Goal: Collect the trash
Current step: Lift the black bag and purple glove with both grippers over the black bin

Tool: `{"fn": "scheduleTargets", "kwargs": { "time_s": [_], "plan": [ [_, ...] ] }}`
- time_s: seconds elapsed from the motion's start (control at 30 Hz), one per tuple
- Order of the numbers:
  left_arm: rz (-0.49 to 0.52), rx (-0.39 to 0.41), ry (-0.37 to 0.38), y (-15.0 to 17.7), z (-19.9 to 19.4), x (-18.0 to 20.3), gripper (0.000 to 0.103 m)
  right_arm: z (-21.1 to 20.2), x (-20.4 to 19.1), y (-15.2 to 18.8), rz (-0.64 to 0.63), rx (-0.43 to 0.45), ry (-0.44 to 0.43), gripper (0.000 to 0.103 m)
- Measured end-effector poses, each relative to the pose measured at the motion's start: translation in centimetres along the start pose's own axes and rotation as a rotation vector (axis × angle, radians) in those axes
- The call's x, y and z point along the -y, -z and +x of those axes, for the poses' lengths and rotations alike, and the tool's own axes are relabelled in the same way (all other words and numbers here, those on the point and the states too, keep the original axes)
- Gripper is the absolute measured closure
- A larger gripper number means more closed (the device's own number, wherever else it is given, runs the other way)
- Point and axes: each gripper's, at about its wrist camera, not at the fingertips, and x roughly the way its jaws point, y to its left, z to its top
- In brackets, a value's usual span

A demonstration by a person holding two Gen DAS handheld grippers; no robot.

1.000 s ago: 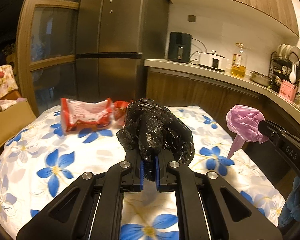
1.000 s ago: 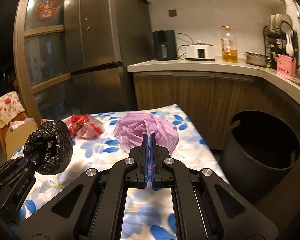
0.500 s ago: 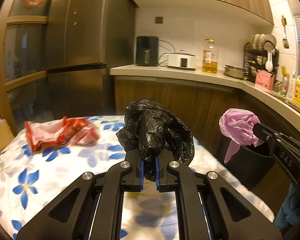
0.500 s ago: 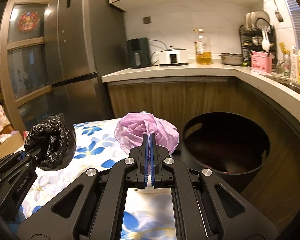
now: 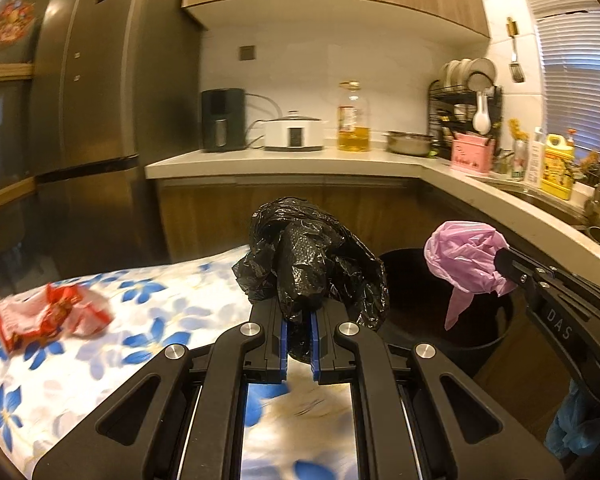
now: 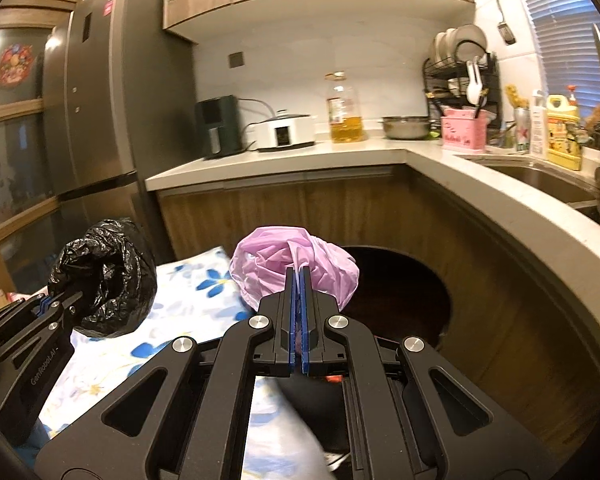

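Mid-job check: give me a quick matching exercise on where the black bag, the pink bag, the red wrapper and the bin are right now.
Things:
1. black plastic bag
2. pink plastic bag
3. red wrapper
4. dark bin

Places or states:
A. lying on the flowered tablecloth
B. standing on the floor beside the table, open at the top
C. pinched in the right gripper
D. pinched in the left gripper

Pairs: 1-D, 2-C, 3-A, 4-B
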Motion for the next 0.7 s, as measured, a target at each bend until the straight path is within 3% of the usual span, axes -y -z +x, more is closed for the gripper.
{"fn": "scheduleTargets", "kwargs": {
  "time_s": [0.4, 0.7],
  "plan": [
    [0.029, -0.004, 0.179, -1.2, 3.6, 5.1, 0.095, 1.3, 4.3, -0.4, 0.027, -0.003, 0.073, 0.101],
    [0.057, -0.038, 0.225, -0.5, 6.4, 6.9, 0.095, 2.9, 6.2, -0.4, 0.048, -0.022, 0.082, 0.101]
  ]
}}
